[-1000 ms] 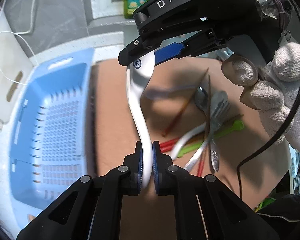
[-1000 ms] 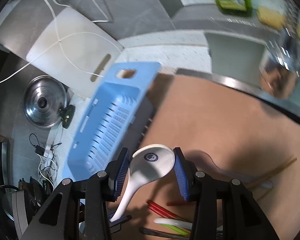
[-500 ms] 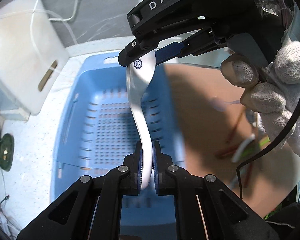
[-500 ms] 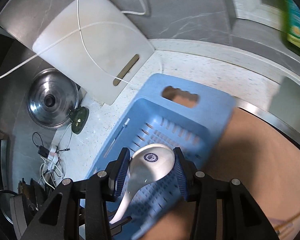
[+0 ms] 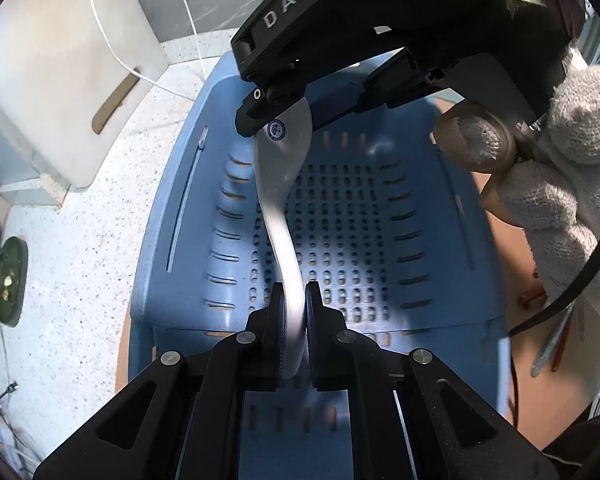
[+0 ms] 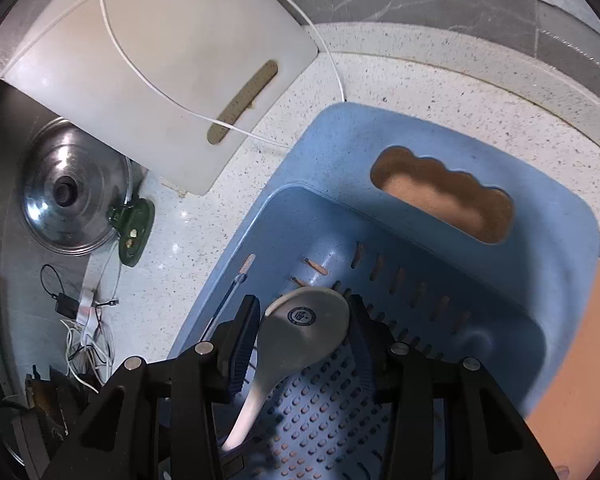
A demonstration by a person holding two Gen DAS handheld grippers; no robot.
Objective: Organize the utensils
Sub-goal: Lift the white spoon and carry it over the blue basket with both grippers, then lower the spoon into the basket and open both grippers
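A white ceramic soup spoon with a round blue emblem hangs over the perforated floor of a blue plastic basket. My left gripper is shut on the spoon's handle. My right gripper, held by a hand in a white glove, comes in from above and is shut on the spoon's bowl. In the right wrist view the spoon sits bowl-up between the pads of my right gripper, just inside the basket near its handle cut-out. Nothing else lies in the basket.
A white cutting board with a white cable across it leans behind the basket. A steel pot lid and a green object lie to the left on the speckled counter. More utensils lie on the brown mat at the right.
Both grippers carried the spoon left, from above the brown mat and its utensil pile to above the blue basket, and sank closer to it. Both grips are unchanged.
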